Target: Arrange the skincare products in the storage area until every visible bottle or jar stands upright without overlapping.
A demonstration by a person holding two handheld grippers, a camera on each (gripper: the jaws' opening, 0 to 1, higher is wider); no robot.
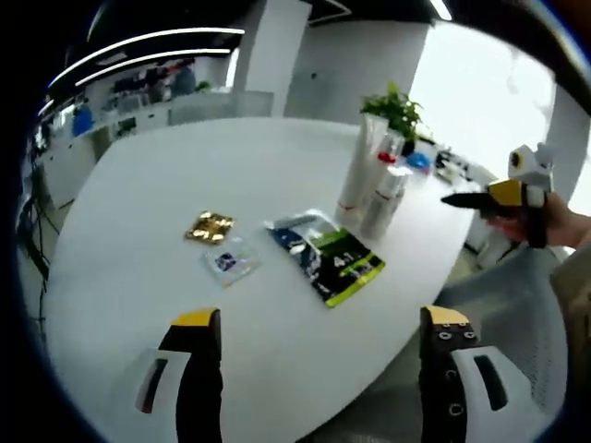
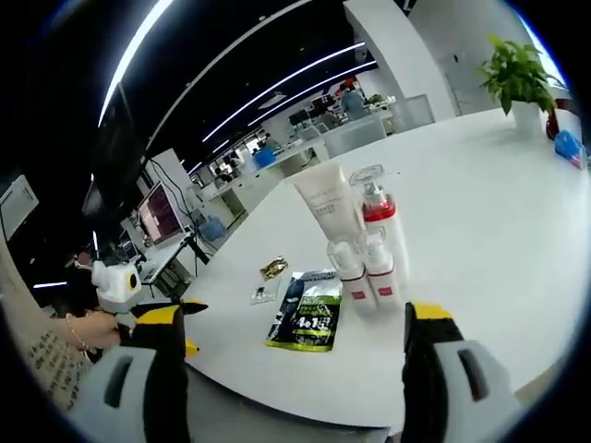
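The bottles (image 2: 365, 245) stand upright at frame centre, above the right gripper (image 2: 288, 346), whose jaws are apart; the left gripper (image 1: 319, 355) is also apart.

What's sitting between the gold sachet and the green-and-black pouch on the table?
In the left gripper view, a small clear sachet lies between the gold sachet and the green-and-black pouch.
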